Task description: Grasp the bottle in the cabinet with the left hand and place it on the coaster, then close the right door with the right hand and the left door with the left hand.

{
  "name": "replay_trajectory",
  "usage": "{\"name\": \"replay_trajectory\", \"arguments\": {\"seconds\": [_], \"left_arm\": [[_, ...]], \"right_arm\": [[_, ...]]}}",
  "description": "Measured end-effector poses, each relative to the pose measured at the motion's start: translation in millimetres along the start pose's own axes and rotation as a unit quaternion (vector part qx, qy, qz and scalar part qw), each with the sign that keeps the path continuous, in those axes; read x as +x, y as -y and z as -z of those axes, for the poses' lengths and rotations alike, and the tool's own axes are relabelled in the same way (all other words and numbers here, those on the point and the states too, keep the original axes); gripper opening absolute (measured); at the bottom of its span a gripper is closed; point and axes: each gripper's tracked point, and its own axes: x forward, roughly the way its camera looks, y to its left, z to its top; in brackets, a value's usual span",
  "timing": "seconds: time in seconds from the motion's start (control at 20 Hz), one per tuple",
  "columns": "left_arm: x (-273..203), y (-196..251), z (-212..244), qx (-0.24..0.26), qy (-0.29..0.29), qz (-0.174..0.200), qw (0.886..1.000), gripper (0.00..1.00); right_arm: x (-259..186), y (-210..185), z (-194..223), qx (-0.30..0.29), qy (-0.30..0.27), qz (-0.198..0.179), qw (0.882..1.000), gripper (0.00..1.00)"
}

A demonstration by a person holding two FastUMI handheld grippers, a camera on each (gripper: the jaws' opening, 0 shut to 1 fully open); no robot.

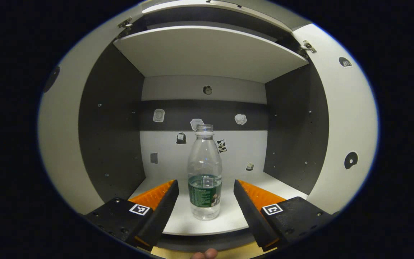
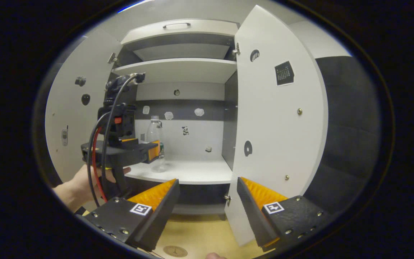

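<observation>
No legible text; bottle (image 1: pixel 205 172) label print too small to read.

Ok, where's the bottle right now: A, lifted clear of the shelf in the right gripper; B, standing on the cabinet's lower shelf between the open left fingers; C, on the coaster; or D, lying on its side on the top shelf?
B: the bottle stands upright on the lower shelf, with the left gripper open, a finger to either side and a gap on both.
</observation>
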Motion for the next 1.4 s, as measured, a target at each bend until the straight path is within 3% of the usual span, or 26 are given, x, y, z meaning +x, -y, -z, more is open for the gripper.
{"name": "replay_trajectory", "arguments": {"seconds": [0.6,0.7,1.05,1.4], "left_arm": [[57.7,-2.7,5.8,0.002,-0.014,-0.011,1.000,0.96],[54.2,-2.5,6.0,0.011,-0.018,-0.011,1.000,0.83],[2.2,8.4,-23.5,0.013,0.016,-0.005,1.000,0.82],[-82.3,24.5,-18.2,0.013,0.034,-0.007,0.999,0.82]], "right_arm": [[-6.9,2.2,8.3,-0.016,-0.015,0.008,1.000,0.98],[-8.6,8.6,10.4,-0.023,-0.017,0.015,0.999,0.98],[-19.8,20.8,13.2,-0.013,-0.015,0.014,1.000,0.98],[-38.0,35.5,24.4,-0.003,-0.024,0.006,1.000,0.98]]}}
